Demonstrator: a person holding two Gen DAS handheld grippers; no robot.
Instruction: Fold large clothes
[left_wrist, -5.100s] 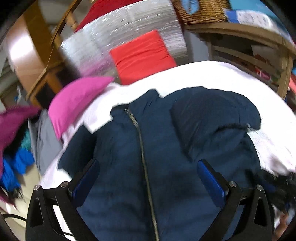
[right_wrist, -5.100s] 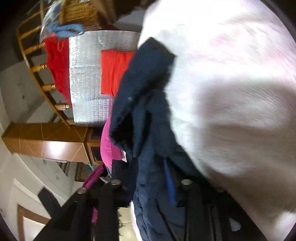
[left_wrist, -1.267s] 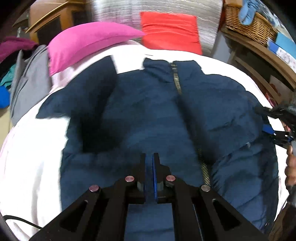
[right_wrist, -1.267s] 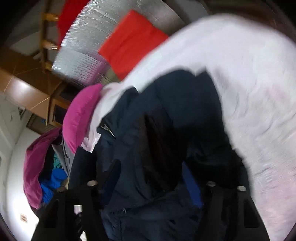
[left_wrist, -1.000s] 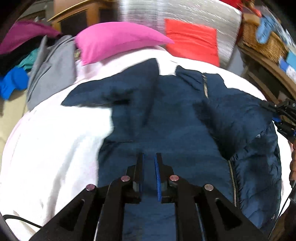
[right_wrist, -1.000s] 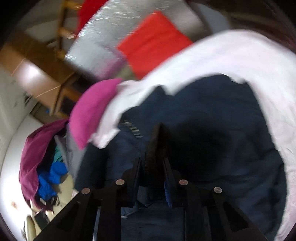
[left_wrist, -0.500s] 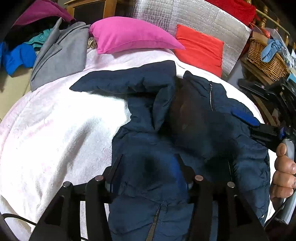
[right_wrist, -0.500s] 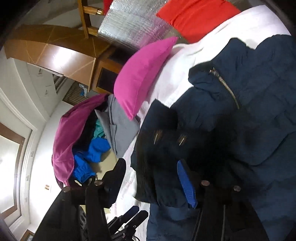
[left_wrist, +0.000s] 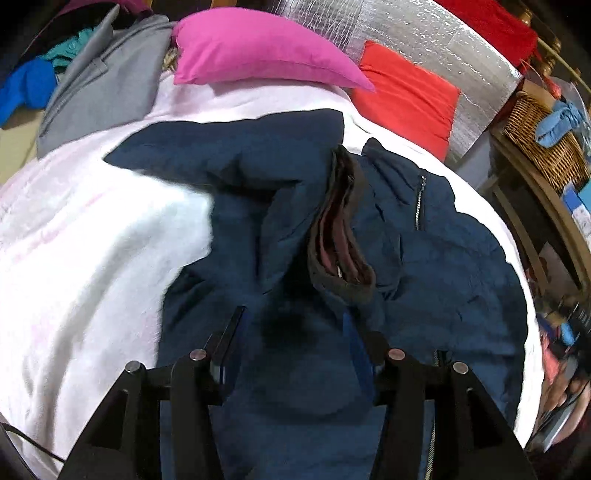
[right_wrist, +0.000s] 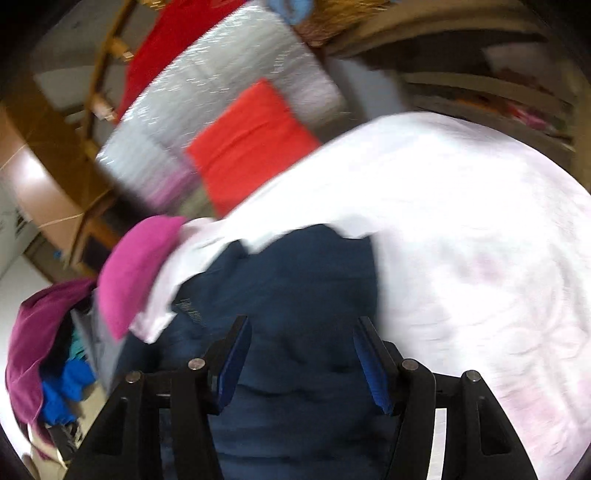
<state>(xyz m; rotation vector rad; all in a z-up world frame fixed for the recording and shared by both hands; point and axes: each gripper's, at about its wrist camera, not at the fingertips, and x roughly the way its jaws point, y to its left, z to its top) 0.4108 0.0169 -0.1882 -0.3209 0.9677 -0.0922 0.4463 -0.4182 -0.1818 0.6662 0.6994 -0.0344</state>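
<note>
While the navy jacket lies rumpled on the white bed, left claw and right claw both just opened (nothing gripped).

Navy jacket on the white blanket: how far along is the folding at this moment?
Done: one sleeve lies across the navy jacket, whose front is turned back, showing dark lining. In hand: nothing; left tool and right tool are open above the fabric after just opening. Left: the remaining folds; the jacket sprawls rumpled on the white blanket.
</note>
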